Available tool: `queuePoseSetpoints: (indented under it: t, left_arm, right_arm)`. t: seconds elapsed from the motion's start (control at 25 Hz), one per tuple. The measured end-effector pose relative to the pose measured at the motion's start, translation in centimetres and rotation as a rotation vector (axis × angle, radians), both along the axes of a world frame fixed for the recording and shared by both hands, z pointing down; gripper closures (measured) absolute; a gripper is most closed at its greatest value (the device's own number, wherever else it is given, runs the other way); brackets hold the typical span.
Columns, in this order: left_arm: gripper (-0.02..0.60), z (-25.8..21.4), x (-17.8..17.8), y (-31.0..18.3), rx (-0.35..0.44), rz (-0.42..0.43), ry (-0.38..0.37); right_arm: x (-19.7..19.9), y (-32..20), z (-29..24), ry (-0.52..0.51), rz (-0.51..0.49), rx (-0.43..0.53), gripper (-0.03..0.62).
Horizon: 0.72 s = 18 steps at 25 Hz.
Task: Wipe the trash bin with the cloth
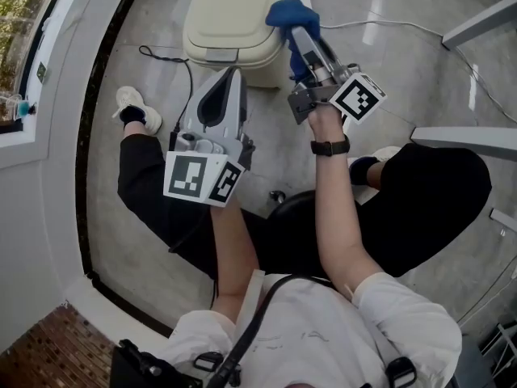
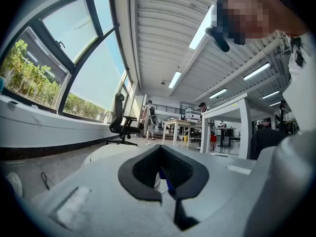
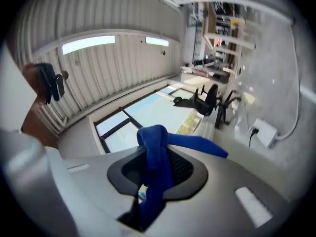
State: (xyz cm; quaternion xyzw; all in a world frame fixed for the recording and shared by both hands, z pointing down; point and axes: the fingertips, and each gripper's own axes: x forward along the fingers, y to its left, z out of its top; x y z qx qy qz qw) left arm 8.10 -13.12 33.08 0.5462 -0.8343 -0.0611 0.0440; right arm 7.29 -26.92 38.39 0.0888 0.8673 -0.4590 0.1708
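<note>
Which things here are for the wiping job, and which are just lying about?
Job: cream trash bin, blue cloth, right gripper clamping it.
Lying about: black floor cable, white cable, office chair; left gripper, shut.

black cable (image 1: 166, 56) on floor | office chair (image 2: 121, 120) by window (image 2: 74, 36) | white table (image 2: 244, 127)

trash bin (image 1: 234, 14): on the floor (image 1: 404, 63), right ahead of the knees
cloth (image 1: 292, 13): in the right hand-held gripper (image 1: 297, 43), at the bin's right edge
left hand-held gripper (image 1: 233, 73): just in front of the bin
</note>
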Motion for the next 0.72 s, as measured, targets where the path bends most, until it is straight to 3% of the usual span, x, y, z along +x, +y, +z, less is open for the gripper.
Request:
queuePoseSetpoints:
  t: [0.08,0.16,0.24,0.44,0.6,0.72]
  left_arm:
    - [0.581,-0.1,0.0,0.1,-0.001,-0.005,-0.006]
    - [0.581,0.0,-0.1,0.3,-0.01,-0.007,-0.011]
    - [0.581,0.3,-0.5,0.7,-0.021,-0.016,-0.008]
    - [0.581,1.1,-1.6,0.8,-0.052,-0.027,0.0]
    - [0.581,1.5,-2.2,0.2,-0.076,-0.02,-0.004]
    - [0.581,1.4,-2.5,-0.4,-0.082,-0.004,-0.006]
  right_arm:
    - [-0.9,1.0,1.6,-0.045,-0.077,-0.051,0.526]
    - [-0.5,-0.1,3.2,-0.075,-0.019,-0.098,0.525]
    - [-0.5,-1.4,6.1,-0.027,0.047,-0.136,0.525]
    - [-1.5,-0.7,23.0,0.466,0.031,-0.25,0.523]
    - [-0.6,0.9,33.4,0.696,0.02,-0.394,0.523]
    - [-0.3,2.6,38.7,0.841,-0.022,-0.435,0.523]
